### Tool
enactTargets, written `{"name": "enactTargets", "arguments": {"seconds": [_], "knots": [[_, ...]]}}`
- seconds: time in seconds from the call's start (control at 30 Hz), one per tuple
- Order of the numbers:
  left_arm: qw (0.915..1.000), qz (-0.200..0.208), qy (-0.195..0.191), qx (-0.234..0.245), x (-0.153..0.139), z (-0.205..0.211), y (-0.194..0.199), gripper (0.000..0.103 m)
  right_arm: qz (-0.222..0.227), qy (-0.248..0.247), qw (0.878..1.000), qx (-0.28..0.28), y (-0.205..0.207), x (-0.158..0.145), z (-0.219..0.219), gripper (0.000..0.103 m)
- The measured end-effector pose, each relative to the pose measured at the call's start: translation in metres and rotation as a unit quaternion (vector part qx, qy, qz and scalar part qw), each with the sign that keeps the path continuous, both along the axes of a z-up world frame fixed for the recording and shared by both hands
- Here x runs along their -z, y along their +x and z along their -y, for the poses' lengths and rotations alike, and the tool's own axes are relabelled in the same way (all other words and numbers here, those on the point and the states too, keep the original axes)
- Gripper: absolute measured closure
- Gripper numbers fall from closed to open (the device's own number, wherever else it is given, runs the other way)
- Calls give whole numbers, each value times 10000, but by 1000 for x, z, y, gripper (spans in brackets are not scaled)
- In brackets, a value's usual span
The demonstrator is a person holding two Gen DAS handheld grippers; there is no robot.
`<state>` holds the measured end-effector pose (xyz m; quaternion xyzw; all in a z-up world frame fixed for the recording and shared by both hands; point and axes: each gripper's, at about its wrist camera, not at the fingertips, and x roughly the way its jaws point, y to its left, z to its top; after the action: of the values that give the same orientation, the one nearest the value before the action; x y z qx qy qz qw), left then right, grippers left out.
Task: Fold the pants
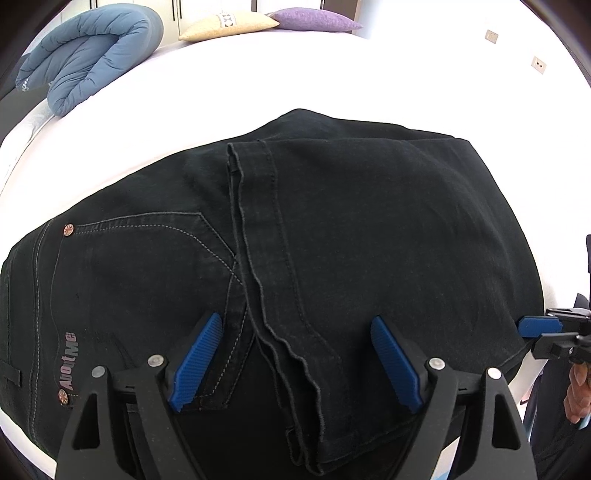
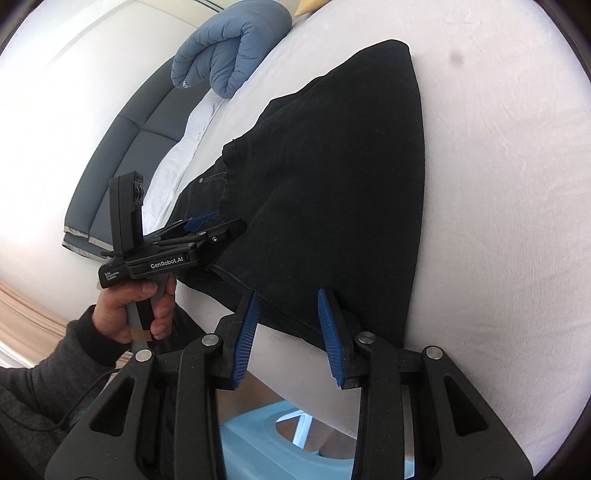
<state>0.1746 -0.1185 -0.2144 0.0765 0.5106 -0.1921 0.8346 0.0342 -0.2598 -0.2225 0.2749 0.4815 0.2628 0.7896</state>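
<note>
Left gripper (image 1: 297,360): jaws spread wide, nothing between the blue pads (image 1: 199,360); it hovers low over the pants, fingers straddling the hem of the folded-over leg.
Right gripper (image 2: 290,338): jaws spread, holding nothing; fingertips sit at the near edge of the pants, right where the cloth meets the bed's edge.
Pants (image 1: 332,240): black denim, lying flat on the white bed sheet (image 1: 332,74), folded so the leg ends overlap the seat. Back pocket (image 1: 155,266) with its copper rivet and a waistband label are exposed to the left of the left gripper.
Leg hem (image 1: 266,258): runs from between the left jaws away toward the far side of the pants, its stitched edge slightly wavy.
Edges: in the right wrist view the pants' near border hangs at the mattress edge; its long fold edge (image 2: 419,184) runs straight away from the right gripper.
Open room: bare white sheet lies beyond the pants and to the right of them.
Surroundings: a rolled blue quilt (image 1: 92,55) sits near the far left of the bed, well apart from the pants; a cream pillow (image 1: 229,24) and a purple pillow (image 1: 317,18) lie at the far end. A light blue stool (image 2: 266,443) shows below the bed's edge, under the right gripper.
Left hand (image 2: 136,314): wraps the left gripper's handle, beside the bed.
</note>
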Motion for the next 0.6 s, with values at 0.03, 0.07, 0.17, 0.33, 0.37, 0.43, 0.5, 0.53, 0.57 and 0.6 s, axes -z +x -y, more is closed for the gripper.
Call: {"name": "enactTargets", "arguments": {"seconds": [0.03,0.07,0.17,0.33,0.37,0.43,0.5,0.53,0.57,0.6], "knots": [[10000,25,-22,-18,0,-1,-1,18,43,-68,10000,8,-1,-1,-2,72],[10000,37,-69,-39,0,-3,-2,18,102,-124,9999,22,-2,-2,-4,72],[9993,69,-342,-122,-2,-10,-5,16,386,-286,9988,72,-6,-4,-10,72],[9897,83,-1215,-751,-26,-46,-27,15,830,-919,9921,220,-17,-18,-28,68],[9854,150,-1408,-940,-31,-58,-34,15,789,-946,9920,267,-18,-23,-31,64],[9700,329,-1865,-1527,-42,-93,-52,10,629,-780,9939,458,-20,-34,-34,48],[9479,425,-2313,-2147,-47,-133,-71,6,525,-398,9963,560,-18,-45,-36,40],[9345,450,-2550,-2444,-48,-155,-81,6,549,-242,9965,576,-17,-52,-37,39],[9224,464,-2757,-2665,-50,-176,-85,6,603,-135,9965,562,-15,-58,-40,39],[9102,498,-2944,-2869,-51,-196,-91,5,656,-31,9965,517,-10,-65,-43,38]]}}
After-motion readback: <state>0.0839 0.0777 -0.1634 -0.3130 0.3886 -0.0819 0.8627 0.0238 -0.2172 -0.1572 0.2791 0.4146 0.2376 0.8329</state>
